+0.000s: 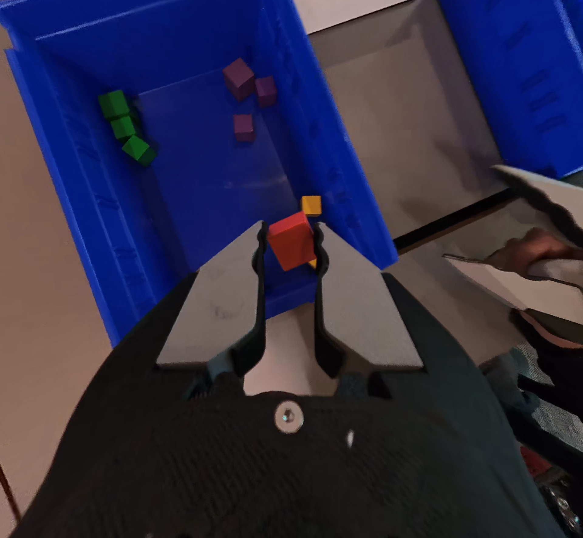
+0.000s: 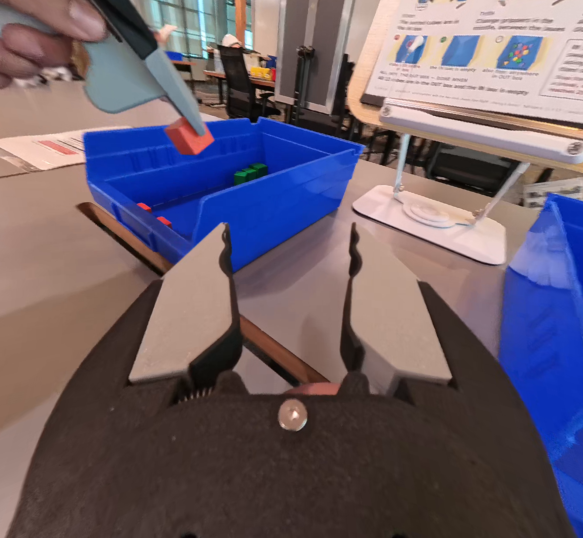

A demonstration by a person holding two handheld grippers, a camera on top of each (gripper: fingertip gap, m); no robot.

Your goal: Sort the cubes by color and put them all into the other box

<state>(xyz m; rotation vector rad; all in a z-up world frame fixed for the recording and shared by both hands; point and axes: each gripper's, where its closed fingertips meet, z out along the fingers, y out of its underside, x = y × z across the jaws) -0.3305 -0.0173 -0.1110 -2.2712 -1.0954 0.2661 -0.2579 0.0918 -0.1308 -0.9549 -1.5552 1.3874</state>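
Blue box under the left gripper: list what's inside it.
In the blue box: three green cubes, three purple cubes, yellow cubes, two red cubes. The held red cube partly covers one yellow.

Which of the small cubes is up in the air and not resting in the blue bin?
The red cube, pinched in the left tool above the blue plastic bin; every other cube lies inside it.
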